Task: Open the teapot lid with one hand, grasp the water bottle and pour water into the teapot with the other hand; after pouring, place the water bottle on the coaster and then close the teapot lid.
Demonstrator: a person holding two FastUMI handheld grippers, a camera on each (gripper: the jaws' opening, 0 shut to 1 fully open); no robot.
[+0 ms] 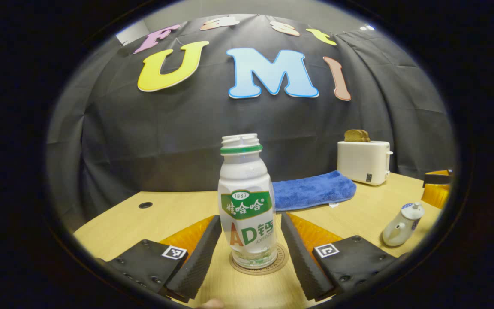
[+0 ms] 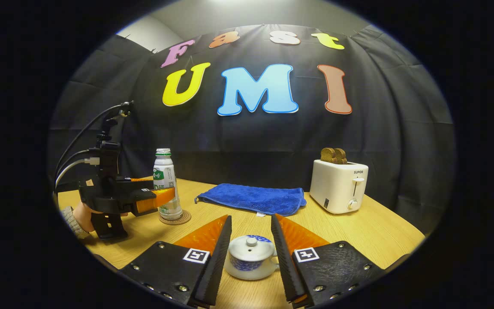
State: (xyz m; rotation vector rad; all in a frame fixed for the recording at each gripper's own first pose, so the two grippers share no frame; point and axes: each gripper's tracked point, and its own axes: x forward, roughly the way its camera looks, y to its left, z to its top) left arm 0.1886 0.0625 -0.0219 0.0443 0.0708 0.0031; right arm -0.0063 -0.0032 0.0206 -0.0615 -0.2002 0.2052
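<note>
An uncapped white bottle (image 1: 247, 201) with a green label stands upright on a round coaster (image 1: 279, 260). My left gripper (image 1: 250, 216) is open, one finger on each side of the bottle, with a small gap on the right. In the right gripper view the same bottle (image 2: 163, 171) and coaster (image 2: 183, 220) show far left, with the left gripper (image 2: 161, 198) and the hand (image 2: 79, 216) holding it. A small white and blue teapot (image 2: 250, 259), lid on, sits on the table between the fingers of my open right gripper (image 2: 250, 216). The teapot (image 1: 401, 225) also shows at the right of the left gripper view.
A folded blue towel (image 2: 253, 198) lies at the back of the wooden table (image 2: 375, 231). A white toaster (image 2: 338, 185) with bread slices stands at the back right. Cables (image 2: 84, 128) rise from the left gripper. A round hole (image 1: 145, 205) is in the tabletop.
</note>
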